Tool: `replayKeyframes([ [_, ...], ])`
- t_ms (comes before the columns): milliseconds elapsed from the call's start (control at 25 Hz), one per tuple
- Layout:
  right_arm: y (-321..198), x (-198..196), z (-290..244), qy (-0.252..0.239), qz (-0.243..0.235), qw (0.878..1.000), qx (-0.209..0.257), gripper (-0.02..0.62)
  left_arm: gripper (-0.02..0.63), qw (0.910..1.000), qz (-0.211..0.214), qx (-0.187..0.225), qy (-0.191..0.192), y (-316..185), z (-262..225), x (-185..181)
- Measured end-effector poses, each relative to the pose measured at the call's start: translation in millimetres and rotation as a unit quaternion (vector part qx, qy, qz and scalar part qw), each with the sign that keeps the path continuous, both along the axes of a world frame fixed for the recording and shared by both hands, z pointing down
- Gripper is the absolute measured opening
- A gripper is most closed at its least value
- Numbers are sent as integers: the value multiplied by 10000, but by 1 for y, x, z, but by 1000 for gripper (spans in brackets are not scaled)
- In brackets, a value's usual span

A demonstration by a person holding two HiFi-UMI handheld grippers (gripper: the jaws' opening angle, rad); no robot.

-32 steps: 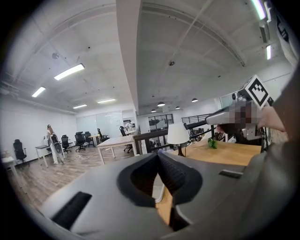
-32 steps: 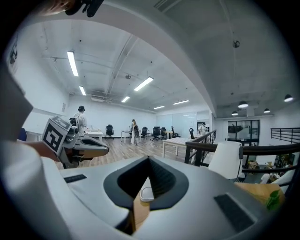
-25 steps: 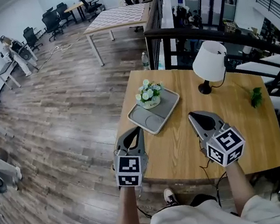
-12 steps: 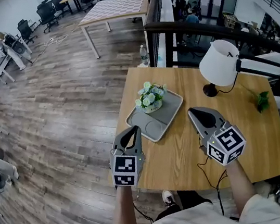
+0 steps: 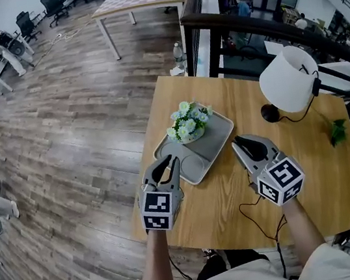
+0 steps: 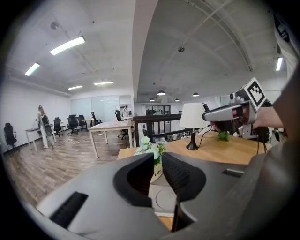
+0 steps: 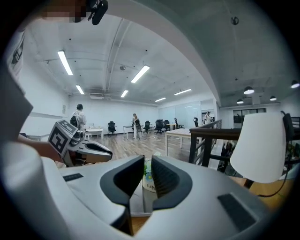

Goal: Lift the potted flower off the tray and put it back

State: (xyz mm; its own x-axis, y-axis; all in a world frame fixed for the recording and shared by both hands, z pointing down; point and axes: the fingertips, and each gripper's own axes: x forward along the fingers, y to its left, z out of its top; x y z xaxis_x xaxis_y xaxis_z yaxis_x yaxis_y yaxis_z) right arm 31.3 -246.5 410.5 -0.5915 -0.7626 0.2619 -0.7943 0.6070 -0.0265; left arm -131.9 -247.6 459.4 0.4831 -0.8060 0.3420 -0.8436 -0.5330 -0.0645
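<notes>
The potted flower (image 5: 187, 122), white and pale blue blooms in a small white pot, stands in the far corner of the grey tray (image 5: 210, 145) on the wooden table. My left gripper (image 5: 169, 163) hovers over the tray's near left edge. My right gripper (image 5: 240, 144) is just right of the tray. Both point toward the flower, and their jaws are opening by a narrow slit with nothing between them. In the left gripper view the flower (image 6: 150, 149) shows just past the jaw tips. The right gripper view shows the pot (image 7: 148, 184) through the slit.
A white-shaded lamp (image 5: 291, 81) on a black foot stands at the table's back right, and a green sprig (image 5: 338, 132) lies at the right edge. A black cable (image 5: 251, 206) trails over the near tabletop. A black railing (image 5: 236, 24) runs behind the table.
Both grippers have moved forward and down to the tray's near side. Their jaws, shut before, have parted a little.
</notes>
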Motion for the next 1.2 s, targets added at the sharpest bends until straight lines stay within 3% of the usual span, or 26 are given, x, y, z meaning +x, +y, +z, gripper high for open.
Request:
replayKeyframes([
  [160,-20,0,29,-16,13,9998,-188,91,125,9997,5,-255,41,-17,29,1],
  [360,-40,-8,68,24,-82,9991,-412,124,166,9988,21,-203,455,-40,55,4],
  [880,-87,-24,141,236,-421,9964,-693,190,252,9975,179,-560,402,-72,123,1],
  [1200,-118,-32,175,459,-802,9934,-677,256,327,9976,357,-588,7,-101,153,10],
])
